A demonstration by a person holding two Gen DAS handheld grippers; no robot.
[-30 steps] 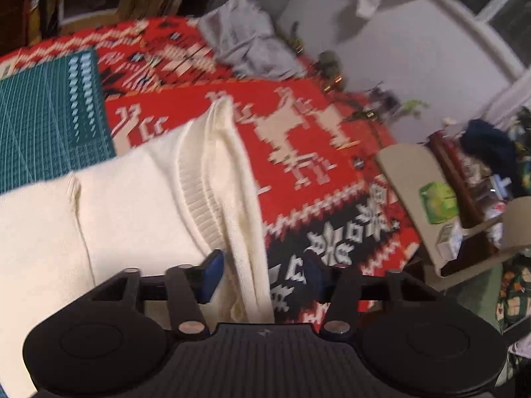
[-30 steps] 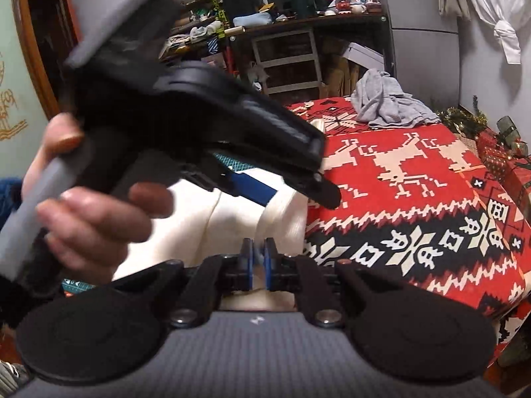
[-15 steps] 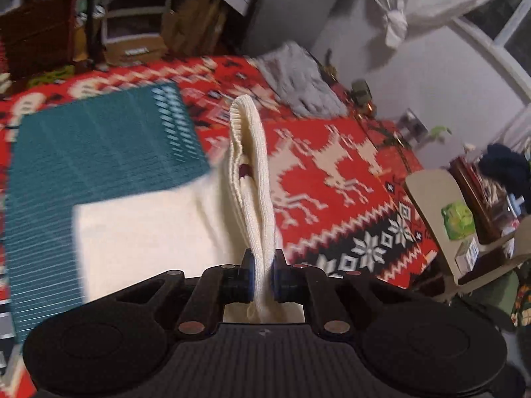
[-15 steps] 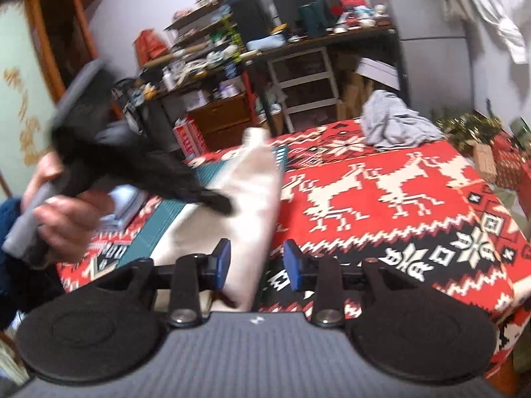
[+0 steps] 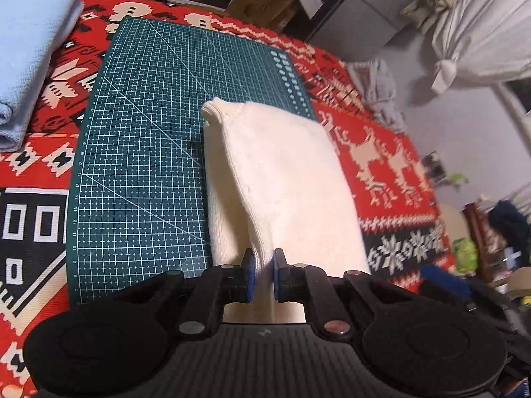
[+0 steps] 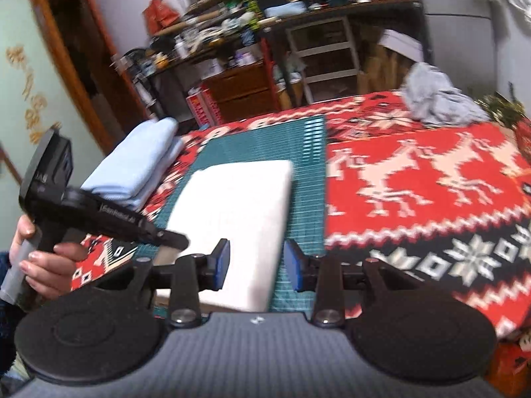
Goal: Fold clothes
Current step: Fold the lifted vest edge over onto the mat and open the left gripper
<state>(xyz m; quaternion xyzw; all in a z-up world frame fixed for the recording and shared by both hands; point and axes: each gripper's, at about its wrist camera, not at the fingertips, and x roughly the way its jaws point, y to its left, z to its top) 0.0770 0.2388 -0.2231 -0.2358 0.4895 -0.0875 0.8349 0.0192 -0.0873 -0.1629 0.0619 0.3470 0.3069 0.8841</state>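
Observation:
A cream knitted sweater lies folded into a long rectangle on the green cutting mat. My left gripper is shut on the sweater's near edge, a fold of cream knit pinched between the blue pads. In the right wrist view the folded sweater lies on the mat. My right gripper is open and empty just above its near end. The left gripper also shows in the right wrist view, held in a hand at the left.
A folded light blue cloth lies left of the mat, also in the right wrist view. A crumpled grey garment sits at the table's far right corner. The red patterned tablecloth covers the table. Shelves and drawers stand behind.
My left gripper closed on the sweater's edge and carried it leftward over onto the mat, folding it. My right gripper opened and let go of the sweater.

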